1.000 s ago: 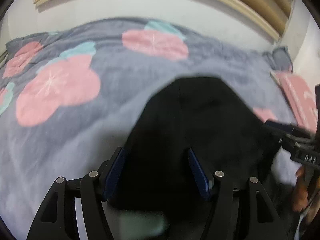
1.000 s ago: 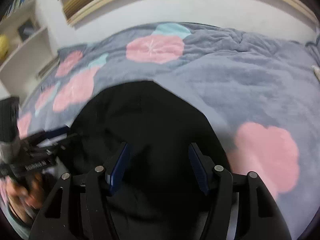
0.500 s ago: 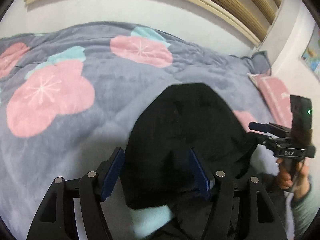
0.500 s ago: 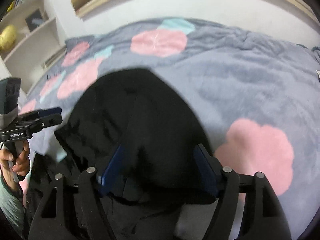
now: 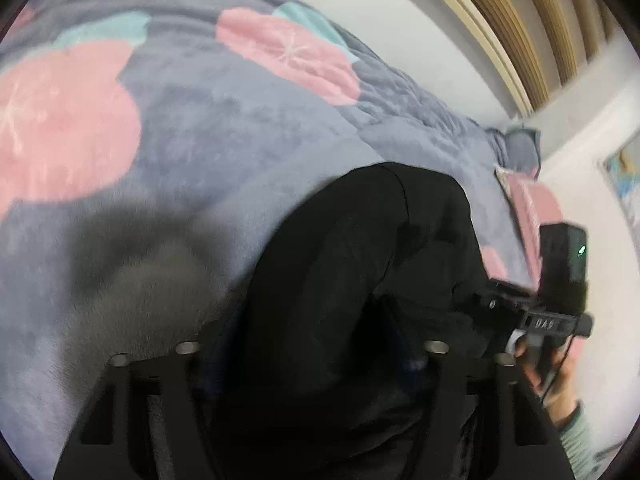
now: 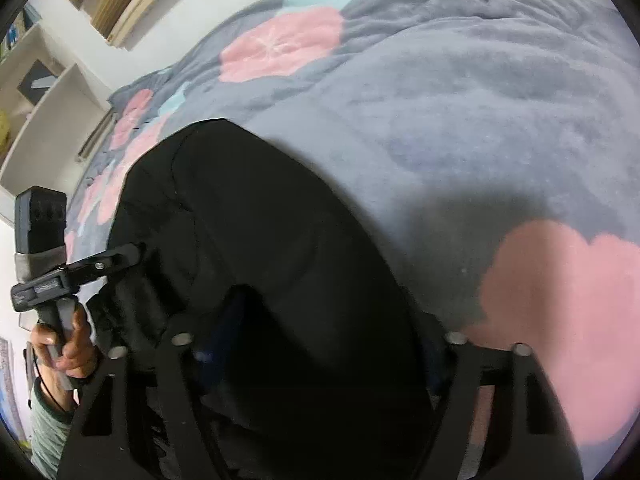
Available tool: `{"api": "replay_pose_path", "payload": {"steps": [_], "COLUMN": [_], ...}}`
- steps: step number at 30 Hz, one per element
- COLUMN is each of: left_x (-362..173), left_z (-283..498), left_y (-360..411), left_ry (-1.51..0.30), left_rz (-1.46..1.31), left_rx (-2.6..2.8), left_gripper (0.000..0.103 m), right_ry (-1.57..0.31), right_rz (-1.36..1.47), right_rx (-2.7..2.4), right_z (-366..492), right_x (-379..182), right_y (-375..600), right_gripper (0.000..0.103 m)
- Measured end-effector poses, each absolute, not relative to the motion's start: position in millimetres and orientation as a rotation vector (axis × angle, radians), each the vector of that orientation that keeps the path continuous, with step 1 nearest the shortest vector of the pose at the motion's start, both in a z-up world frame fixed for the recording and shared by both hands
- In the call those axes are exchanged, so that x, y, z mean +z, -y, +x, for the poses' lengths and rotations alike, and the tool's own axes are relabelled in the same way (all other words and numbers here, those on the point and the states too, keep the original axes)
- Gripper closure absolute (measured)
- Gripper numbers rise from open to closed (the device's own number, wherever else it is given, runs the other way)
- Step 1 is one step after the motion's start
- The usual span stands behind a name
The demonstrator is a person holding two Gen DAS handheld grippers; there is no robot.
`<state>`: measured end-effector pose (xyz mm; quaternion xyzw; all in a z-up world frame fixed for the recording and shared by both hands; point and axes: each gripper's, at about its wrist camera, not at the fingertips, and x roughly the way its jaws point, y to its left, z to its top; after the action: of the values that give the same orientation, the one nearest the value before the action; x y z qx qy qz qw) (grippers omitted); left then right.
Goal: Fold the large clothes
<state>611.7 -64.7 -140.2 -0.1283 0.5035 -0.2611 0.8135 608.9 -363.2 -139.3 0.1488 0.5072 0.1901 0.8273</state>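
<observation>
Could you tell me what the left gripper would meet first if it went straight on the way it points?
The black garment: it already drapes between and ahead of the left gripper. Beyond it lies the blanket, though depth is unclear.

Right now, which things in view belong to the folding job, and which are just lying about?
Part of the job:
- black garment, draped over both claws
- left claw
- right claw
- grey floral blanket, the surface under it

Just lying about:
- pink pillow at the bed's edge
- white shelves
- wall poster
</observation>
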Motion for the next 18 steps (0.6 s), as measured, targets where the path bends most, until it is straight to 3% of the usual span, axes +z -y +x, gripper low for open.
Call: {"api": "replay_pose_path", "payload": {"steps": [1,4,10,18], "left_x": [-138,-121,-73,0], "left_z": [609,594,545,427], "left_y": [67,75,70,56], "left_ry": [-1.064,-1.007,-0.880,-0.737], "left_rz": [-0.254,-0.175,-0.127,-0.060], "left_rx": [-0.555,-0.545,-0.592,-0.673], "left_gripper": [0.070,0.082,0.086,0.087], "right_ry": [-1.062,-1.033,-0.952,-0.811], "right_rz": [0.287,0.200,0.093,0.056], "right_rx": [0.407,0.406,0.401,0.426], "right_z": [606,591,542,422], "right_x": [-136,-119,-70,-4], "right_y": [361,355,347,346], "right_gripper": [0.056,0.078,0.086,0.088]}}
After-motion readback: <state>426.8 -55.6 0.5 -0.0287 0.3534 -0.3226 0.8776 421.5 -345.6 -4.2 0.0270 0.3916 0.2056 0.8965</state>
